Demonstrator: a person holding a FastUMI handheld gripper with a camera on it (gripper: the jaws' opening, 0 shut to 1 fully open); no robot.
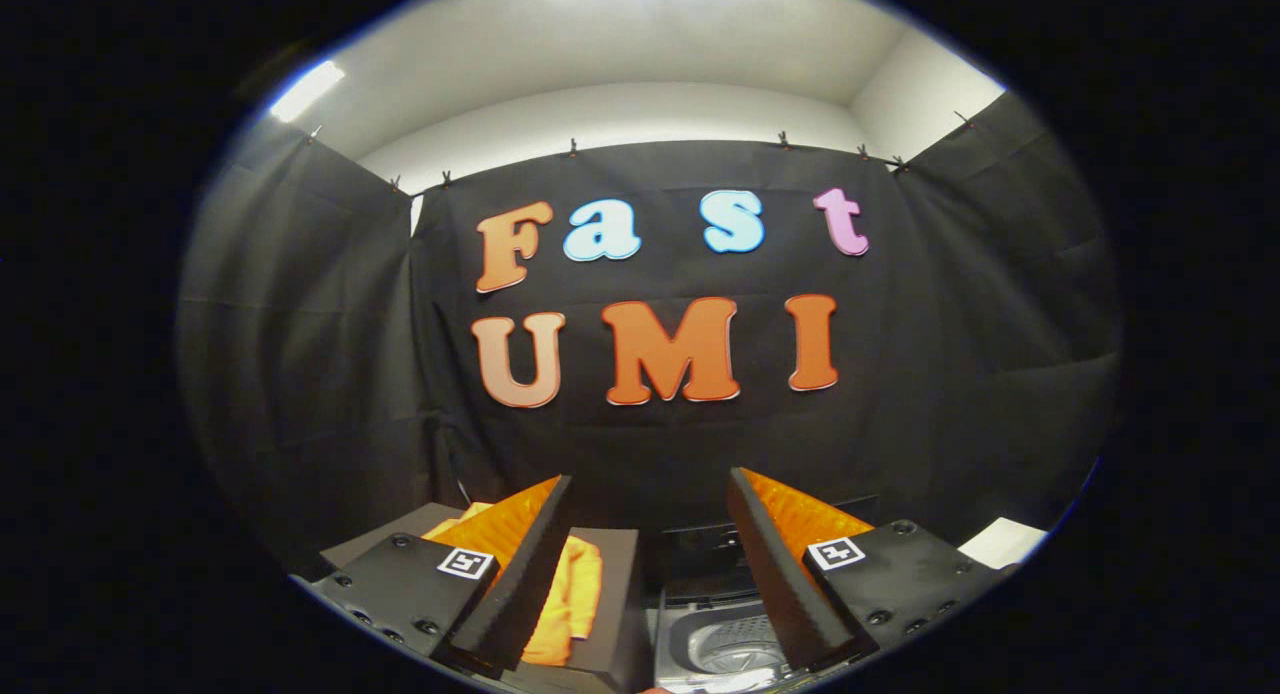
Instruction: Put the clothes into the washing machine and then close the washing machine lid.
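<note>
My gripper [650, 489] is open, its two fingers spread wide with nothing between them. An orange garment [573, 599] lies on a dark surface [615, 584] below, partly hidden behind the left finger [515, 564]. The washing machine [720, 644] sits low between the fingers, toward the right finger [790, 564]. Its lid is up and the grey drum opening shows. The gripper is held high above both, pointing at the booth wall.
Black cloth walls enclose the booth on three sides. A white sheet or board [1003, 542] lies to the right beyond the right finger. A dark panel [715, 544] stands behind the machine's opening.
</note>
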